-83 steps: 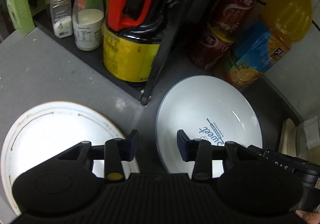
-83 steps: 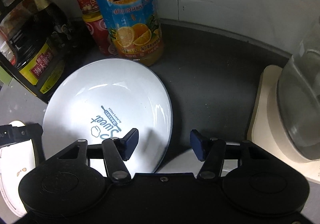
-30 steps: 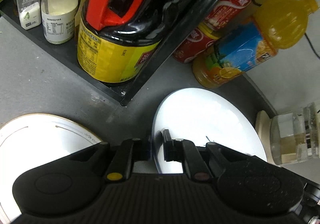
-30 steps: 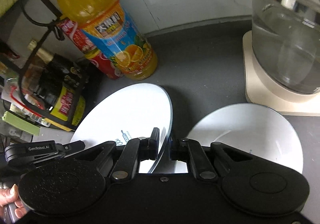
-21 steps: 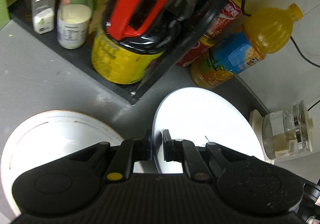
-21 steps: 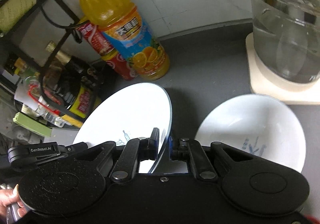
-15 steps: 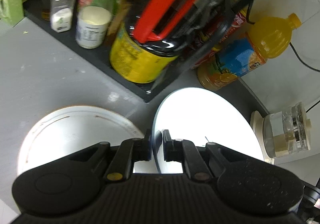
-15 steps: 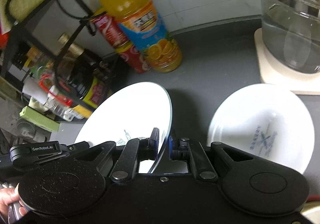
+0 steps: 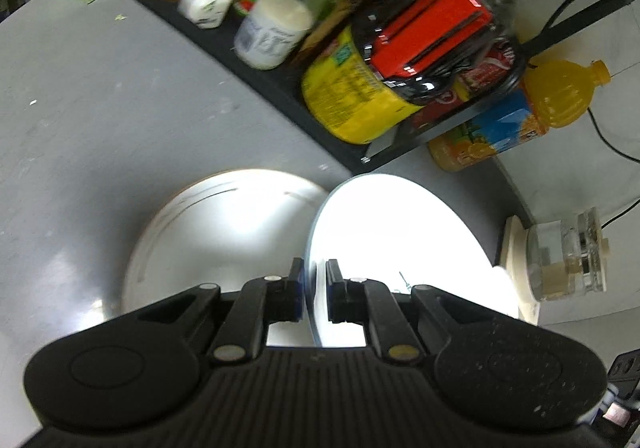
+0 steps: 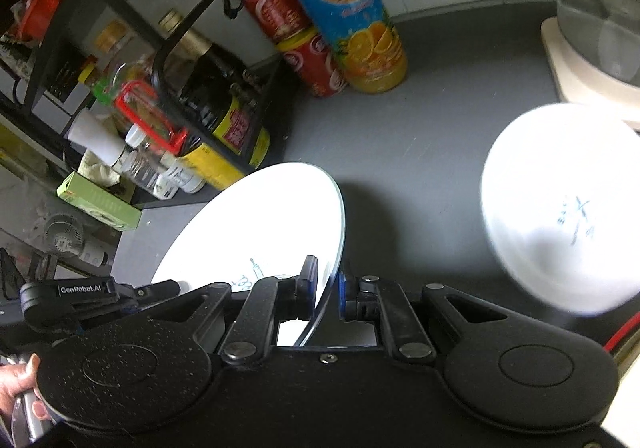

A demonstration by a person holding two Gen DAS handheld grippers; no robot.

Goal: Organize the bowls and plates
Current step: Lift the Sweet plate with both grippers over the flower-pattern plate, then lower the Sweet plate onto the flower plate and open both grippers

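Left gripper (image 9: 314, 290) and right gripper (image 10: 328, 288), jaws clamped, side by side

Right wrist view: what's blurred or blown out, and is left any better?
Right wrist: bowl smeared by motion blur, held plate overexposed, print barely readable. Left wrist: same plate and gold-trimmed plate clipped white; jars on the rack motion-blurred.

Orange-drink bottle (image 10: 352, 8) beside red cans (image 10: 296, 36).
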